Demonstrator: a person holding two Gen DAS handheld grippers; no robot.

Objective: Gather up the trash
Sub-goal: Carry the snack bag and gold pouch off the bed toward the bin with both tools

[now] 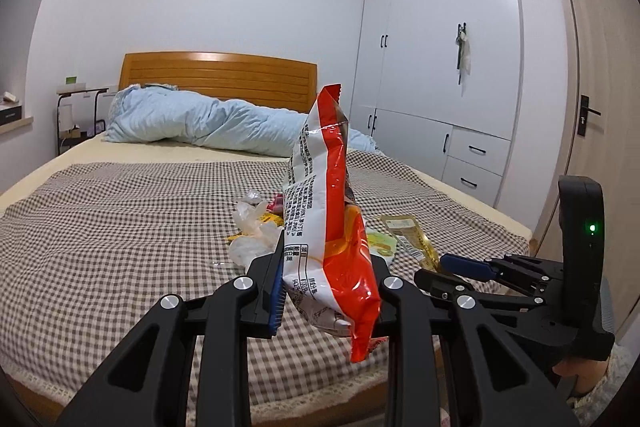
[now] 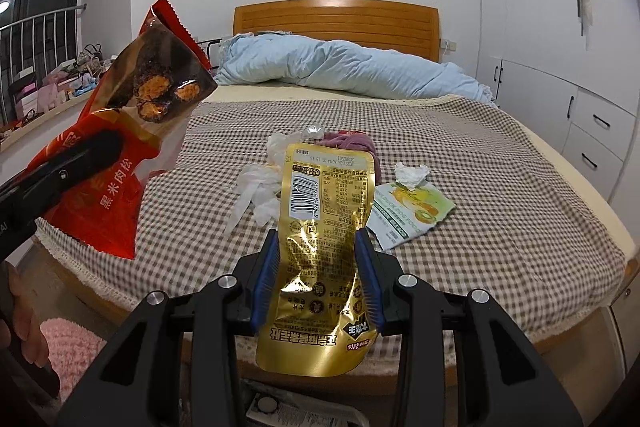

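The bed [image 2: 500, 187] carries a checked cover [image 2: 460, 227], blue duvet [image 2: 340, 67], clear plastic bags [image 2: 260, 187], a green wrapper [image 2: 412, 211] and a crumpled tissue [image 2: 410, 174].

- A bedroom in a home.
- A bed [image 2: 500, 163] with a wooden headboard [image 2: 336, 19] fills the room, its mattress spread with a brown checked cover.
- A pale blue quilt [image 2: 344, 67] lies bunched along the head end.
- White built-in wardrobes [image 1: 440, 67] with black handles and drawers line the wall at the bed's right side.
- A light wooden door [image 1: 600, 87] stands beside them.
- A small bedside stand [image 1: 78, 115] sits by the headboard's left corner.
- A window ledge [image 2: 52, 87] holds bags and boxes.
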